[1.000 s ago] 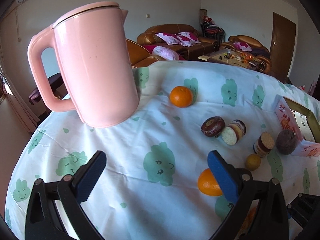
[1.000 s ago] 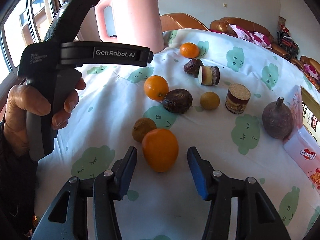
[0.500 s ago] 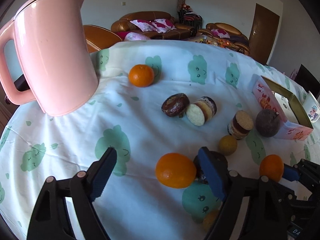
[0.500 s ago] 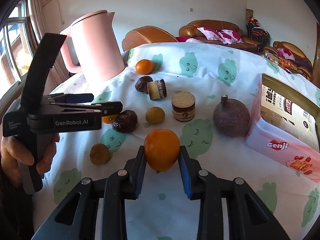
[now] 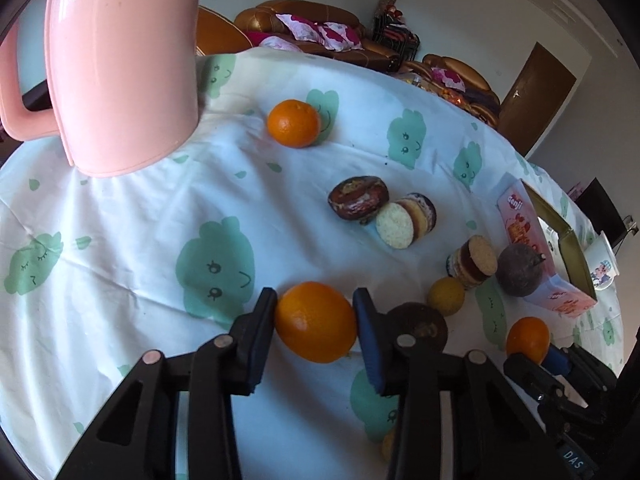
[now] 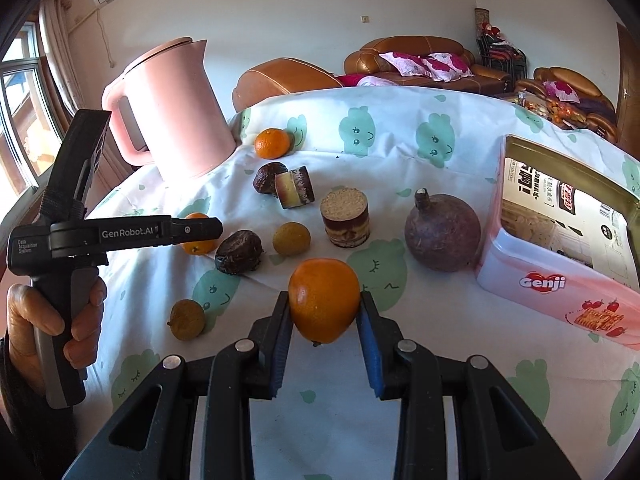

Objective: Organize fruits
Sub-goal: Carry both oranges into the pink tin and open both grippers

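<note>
Two oranges are in hand: the left hand-held gripper (image 5: 315,322) has just been closing, and its pads now press a near orange (image 5: 316,322) resting on the table (image 5: 120,280); the right hand-held gripper (image 6: 323,308) is clamped on a second orange (image 6: 324,300), apparently held clear of the cloth. Lift the left one straight up before swinging right toward the open Genji box (image 6: 560,280), clearing the dark wrinkled fruit (image 5: 420,322) just beside it.
</note>
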Tool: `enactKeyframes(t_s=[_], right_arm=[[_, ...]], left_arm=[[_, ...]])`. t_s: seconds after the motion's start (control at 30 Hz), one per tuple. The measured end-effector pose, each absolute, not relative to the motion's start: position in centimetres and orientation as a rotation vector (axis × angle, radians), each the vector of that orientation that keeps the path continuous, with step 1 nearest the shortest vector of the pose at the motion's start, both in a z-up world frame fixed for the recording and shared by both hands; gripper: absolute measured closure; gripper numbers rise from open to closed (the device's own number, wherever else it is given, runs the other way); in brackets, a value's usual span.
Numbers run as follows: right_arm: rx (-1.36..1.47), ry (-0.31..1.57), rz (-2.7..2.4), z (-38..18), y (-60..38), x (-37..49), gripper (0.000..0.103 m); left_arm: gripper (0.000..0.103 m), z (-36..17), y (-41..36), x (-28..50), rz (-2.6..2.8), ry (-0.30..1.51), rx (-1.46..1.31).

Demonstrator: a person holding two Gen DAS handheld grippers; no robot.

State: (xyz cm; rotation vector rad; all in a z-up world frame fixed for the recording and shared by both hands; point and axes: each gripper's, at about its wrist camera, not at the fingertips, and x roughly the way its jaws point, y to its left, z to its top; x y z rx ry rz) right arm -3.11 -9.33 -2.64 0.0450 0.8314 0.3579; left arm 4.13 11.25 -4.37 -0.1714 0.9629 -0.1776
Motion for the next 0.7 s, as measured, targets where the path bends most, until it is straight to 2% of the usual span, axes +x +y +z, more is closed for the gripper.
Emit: enactKeyframes(t_s=[0.1,0.2,0.43,0.7], right_arm=[[0.063,0.811,0.35,-2.3,-9.8,-3.3,0.069],[0.087,0.769,0.329,-1.4,-10.8,-3.4,0.069],[0.096,0.628,0.202,1.8,-14.5,-3.7,0.069],[0.058,0.548,-0.005,3.2,-22.7,-3.3,0.069]], left_arm=[[0.063,-4.1,10.2,3.8,-0.161,0.929,-0.076],[0.064,-3.5,10.7,3.5,-0.186,0.894,-0.122],[0.064,-0.7,10.9,2.0,-0.158,0.67,-0.155],[0.063,1.5,5.4,-0.1,-0.295,0.528,-0.108]])
